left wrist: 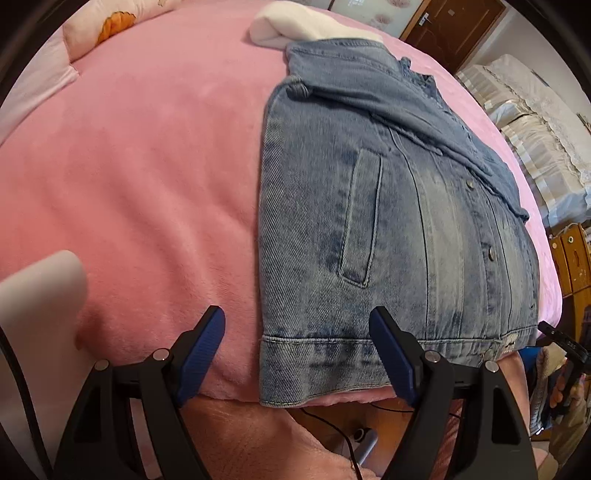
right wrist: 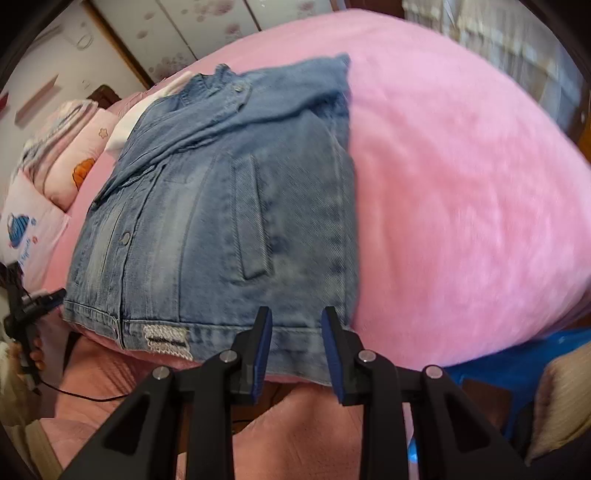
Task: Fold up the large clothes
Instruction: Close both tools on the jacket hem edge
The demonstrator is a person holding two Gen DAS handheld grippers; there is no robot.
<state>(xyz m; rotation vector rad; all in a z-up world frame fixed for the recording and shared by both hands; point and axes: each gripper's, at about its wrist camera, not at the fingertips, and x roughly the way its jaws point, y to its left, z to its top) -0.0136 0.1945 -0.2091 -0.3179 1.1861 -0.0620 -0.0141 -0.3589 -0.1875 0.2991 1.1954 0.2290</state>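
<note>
While the jacket (left wrist: 391,206) lies lengthwise, hem nearest, collar far, left gripper (left wrist: 297,350) gapes wide and right gripper (right wrist: 296,345) stands narrow, both empty at the hem.

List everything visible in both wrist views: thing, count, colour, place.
denim jacket: one, faded blue, sleeves folded in, hem at near bed edge
blanket: one, pink, covering bed
white cloth: one, beyond jacket collar
pillows: several, pink printed, head of bed
stool: one, blue, beside bed
cable: one, black, on floor
left tool: one, black with blue pads, wide open over hem corner
right tool: one, same colours, narrowly open above hem
</note>
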